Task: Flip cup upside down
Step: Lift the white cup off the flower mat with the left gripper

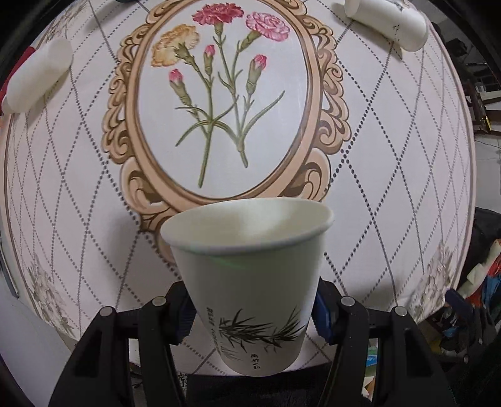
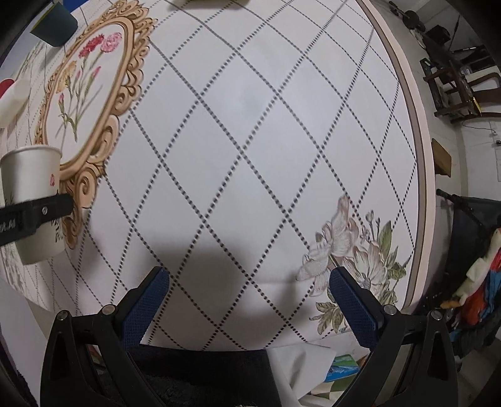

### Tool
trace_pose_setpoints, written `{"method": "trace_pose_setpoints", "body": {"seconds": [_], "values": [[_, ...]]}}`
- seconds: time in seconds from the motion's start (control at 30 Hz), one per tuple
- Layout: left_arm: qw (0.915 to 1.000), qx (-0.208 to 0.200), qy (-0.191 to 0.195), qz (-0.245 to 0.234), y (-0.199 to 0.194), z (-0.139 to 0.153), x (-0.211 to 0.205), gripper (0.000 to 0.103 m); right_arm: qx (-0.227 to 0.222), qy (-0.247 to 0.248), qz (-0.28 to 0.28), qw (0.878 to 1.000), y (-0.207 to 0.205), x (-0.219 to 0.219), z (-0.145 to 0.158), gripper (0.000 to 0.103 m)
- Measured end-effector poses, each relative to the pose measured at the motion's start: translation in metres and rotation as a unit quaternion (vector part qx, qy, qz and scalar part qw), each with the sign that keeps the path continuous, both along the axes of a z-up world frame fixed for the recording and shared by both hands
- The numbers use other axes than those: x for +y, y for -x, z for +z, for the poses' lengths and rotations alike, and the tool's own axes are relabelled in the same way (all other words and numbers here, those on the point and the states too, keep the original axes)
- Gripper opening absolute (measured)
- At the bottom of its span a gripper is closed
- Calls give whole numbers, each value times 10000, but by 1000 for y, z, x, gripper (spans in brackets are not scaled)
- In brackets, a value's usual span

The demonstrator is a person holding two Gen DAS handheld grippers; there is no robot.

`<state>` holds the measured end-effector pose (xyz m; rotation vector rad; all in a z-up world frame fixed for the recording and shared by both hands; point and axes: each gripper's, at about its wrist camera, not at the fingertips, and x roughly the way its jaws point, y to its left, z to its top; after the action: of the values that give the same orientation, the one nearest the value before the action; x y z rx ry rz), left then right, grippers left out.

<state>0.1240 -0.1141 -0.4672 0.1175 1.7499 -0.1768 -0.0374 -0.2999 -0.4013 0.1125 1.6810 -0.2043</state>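
Bench (image 2: 250, 131) under diamond-quilted floral cloth, edge curving at right | left claw (image 1: 253, 316) clamped on cup (image 1: 250, 275), upright, mouth up, inside looks empty, bamboo print, held above the cloth | right claw (image 2: 249, 300) fingers apart, nothing between, over bare cloth

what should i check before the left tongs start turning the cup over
1. Grip: left tongs shut on the paper cup, pads on both sides: ok.
2. Cup orientation: mouth up, not yet flipped: ok to start.
3. Cup contents: the visible inside looks dry, bottom hidden: cannot tell.
4. Cup off the tablecloth: the right wrist view suggests it is lifted: cannot tell for sure.
5. Right tongs open, holding nothing, away from the cup: ok.
6. Other cups lie far back: ok.
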Motion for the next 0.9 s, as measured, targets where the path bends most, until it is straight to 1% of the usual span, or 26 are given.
{"method": "trace_pose_setpoints", "body": {"seconds": [0.07, 0.13, 0.23, 0.27, 0.3, 0.33, 0.47, 0.5, 0.53, 0.57, 0.6, 0.63, 0.67, 0.8, 0.87, 0.9], "values": [[10000, 32, -20, 26, 3, -10, -5, 58, 10, 19, -20, 10000, 1, -8, -3, 103], [10000, 54, -47, 33, -11, -18, -15, 58, 11, 55, -23, 10000, 8, -12, -4, 103], [9999, 40, -103, -7, -8, -27, -24, 58, -3, 70, -33, 10000, 18, -17, -2, 103], [9999, 17, -114, -25, -12, -25, -6, 58, -3, 79, -34, 10000, 11, -18, 0, 103], [9999, 0, -116, -36, -12, -26, 0, 59, -10, 82, -37, 10000, 15, -20, 0, 103], [9999, -11, -115, -53, -1, -18, 7, 59, -11, 78, -43, 10000, 10, -24, 3, 103], [9999, 4, -101, -57, 6, -17, 8, 60, -24, 84, -58, 9999, -1, -30, 4, 103], [9999, 4, -102, -62, 11, -18, 8, 60, -31, 73, -67, 9999, 1, -32, 4, 103], [9999, -7, -109, -61, 11, -16, 9, 60, -28, 65, -70, 10000, -10, -31, 6, 103], [9999, -6, -115, -72, 12, -13, 8, 60, -32, 60, -78, 9999, -9, -32, 7, 103], [9999, 9, -104, -73, 6, -4, 10, 60, -34, 58, -79, 9999, -10, -33, 8, 103], [9999, 15, -104, -73, 9, -5, 10, 60, -32, 70, -77, 9999, -20, -32, 3, 103], [9999, 25, -114, -89, 6, 2, 10, 60, -32, 67, -74, 9999, -23, -32, 3, 103], [9999, 64, -117, -102, 7, 7, 11, 60, -43, 72, -85, 9999, -31, -26, 5, 103], [9998, 127, -126, -105, -10, 14, 5, 60, -50, 64, -113, 9999, -38, -22, 8, 103], [9998, 150, -116, -103, -8, 7, 5, 60, -54, 69, -122, 9999, -38, -23, 8, 103]]}}
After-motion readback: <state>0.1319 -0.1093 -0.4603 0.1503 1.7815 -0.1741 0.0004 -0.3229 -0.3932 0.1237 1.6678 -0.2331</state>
